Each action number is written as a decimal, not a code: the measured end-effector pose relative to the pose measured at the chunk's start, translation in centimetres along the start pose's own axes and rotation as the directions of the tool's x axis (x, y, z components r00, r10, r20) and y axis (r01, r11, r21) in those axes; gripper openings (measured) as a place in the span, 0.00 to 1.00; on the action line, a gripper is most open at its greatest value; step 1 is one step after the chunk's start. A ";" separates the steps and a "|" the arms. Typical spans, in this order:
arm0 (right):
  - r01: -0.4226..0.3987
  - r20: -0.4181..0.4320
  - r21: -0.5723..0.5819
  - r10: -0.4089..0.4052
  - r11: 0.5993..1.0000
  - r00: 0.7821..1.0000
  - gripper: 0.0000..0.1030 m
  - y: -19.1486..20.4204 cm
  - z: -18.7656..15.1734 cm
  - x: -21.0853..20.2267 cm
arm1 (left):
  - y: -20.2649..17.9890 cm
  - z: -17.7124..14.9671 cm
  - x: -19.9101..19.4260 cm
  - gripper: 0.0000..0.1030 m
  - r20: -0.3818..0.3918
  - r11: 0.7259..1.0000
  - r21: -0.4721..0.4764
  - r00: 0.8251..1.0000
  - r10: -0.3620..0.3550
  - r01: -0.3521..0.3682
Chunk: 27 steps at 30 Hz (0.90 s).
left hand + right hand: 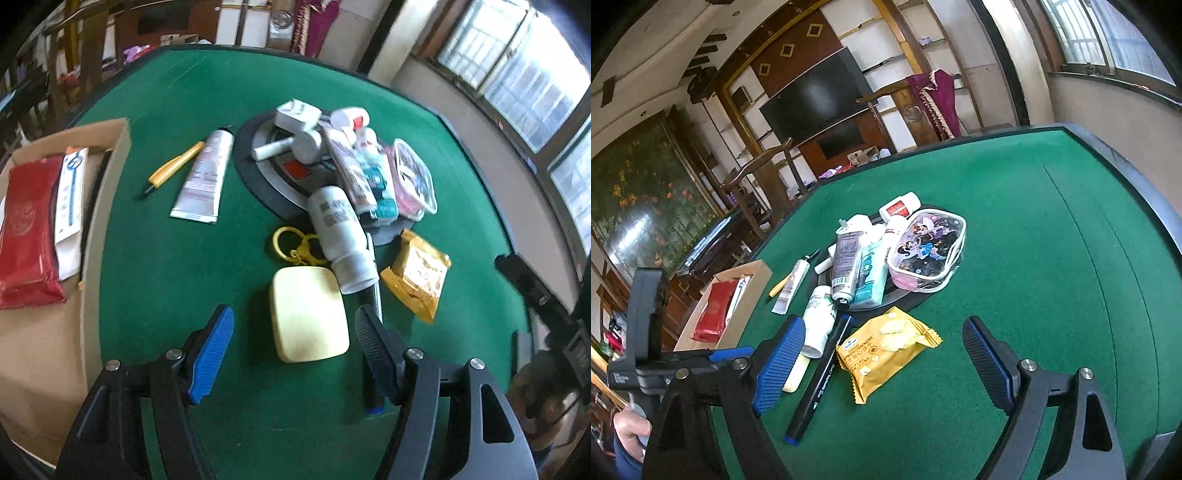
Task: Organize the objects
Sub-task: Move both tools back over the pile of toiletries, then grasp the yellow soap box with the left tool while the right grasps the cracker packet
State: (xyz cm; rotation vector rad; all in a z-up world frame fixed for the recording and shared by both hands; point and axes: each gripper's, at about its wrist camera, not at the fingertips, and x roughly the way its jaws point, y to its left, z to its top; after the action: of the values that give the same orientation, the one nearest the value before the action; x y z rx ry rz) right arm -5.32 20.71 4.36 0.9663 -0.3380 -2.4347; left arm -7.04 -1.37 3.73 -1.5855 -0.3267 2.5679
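Left gripper (293,341) hangs open astride the pale yellow case (308,314), pads clear either side, so close squarely on its flat flanks, lift clear of the white bottle (341,240) beyond, then carry left to the cardboard box (107,206).

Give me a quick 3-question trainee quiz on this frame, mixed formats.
1. True or false: the left gripper is shut on the yellow case.
2. Which lies in the cardboard box? A) cracker packet B) red pouch C) marker
3. Fill in: the cracker packet lies between the open fingers of the ____ gripper.

Key
1. False: the jaws are open, one on each side of the case, clear of it.
2. B: the red pouch lies in the box; the marker is on the table.
3. Right.
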 end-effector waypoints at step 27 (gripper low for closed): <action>0.263 -0.205 -0.039 -0.265 0.964 0.942 0.83 3.0 -0.3 9.1 | 2.3 0.3 2.3 0.44 0.145 0.995 0.101 0.989 0.004 -0.019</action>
State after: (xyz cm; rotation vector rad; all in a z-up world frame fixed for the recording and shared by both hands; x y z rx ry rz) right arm -9.74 13.34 0.12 1.3239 -0.1270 -2.5339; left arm -8.27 -3.16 1.36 -1.3755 -0.1945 2.6678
